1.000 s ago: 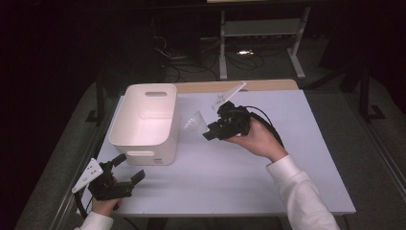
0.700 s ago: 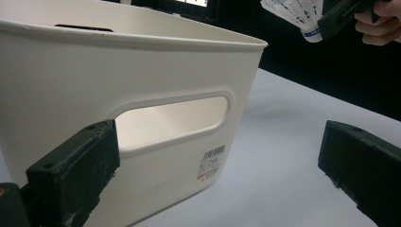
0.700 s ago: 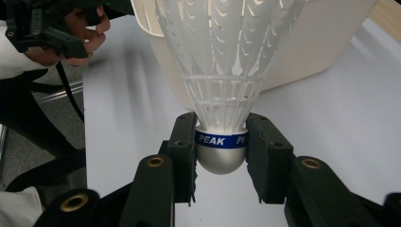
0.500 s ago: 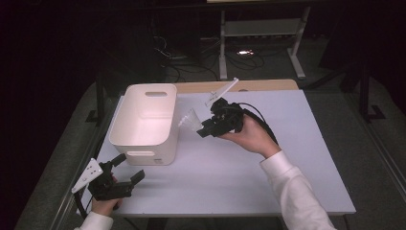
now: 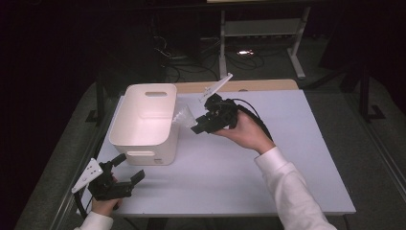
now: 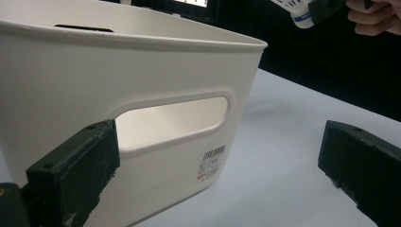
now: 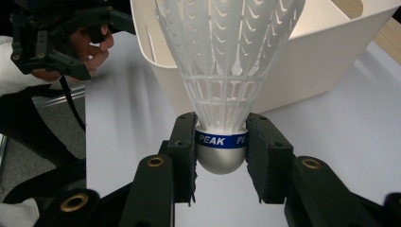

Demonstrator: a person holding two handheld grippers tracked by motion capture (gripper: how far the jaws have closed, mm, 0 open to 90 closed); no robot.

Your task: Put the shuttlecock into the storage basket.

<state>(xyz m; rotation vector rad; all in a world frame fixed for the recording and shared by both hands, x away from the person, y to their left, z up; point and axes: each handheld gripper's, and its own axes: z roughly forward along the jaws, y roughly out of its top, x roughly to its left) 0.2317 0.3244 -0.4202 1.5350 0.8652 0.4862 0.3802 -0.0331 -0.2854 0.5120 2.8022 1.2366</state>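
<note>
A white plastic shuttlecock (image 7: 227, 71) with a silver cap and a blue band is clamped by its cap between the jaws of my right gripper (image 7: 221, 152). In the high view the right gripper (image 5: 197, 123) holds the shuttlecock (image 5: 183, 116) in the air beside the right rim of the white bin (image 5: 143, 122), skirt pointing toward the bin. My left gripper (image 5: 128, 168) rests at the table's front left, open, just in front of the bin's handle wall (image 6: 156, 118), nothing between its jaws. The shuttlecock (image 6: 294, 8) shows at the top of the left gripper view.
The bin stands on the left part of a pale table (image 5: 268, 158), its inside bare where it shows. A wooden strip (image 5: 249, 86) runs along the table's far edge. Dark floor, cables and a metal stand lie beyond.
The right gripper has carried the shuttlecock a little leftward, closer to the bin's right rim. The left gripper has stayed where it was.
</note>
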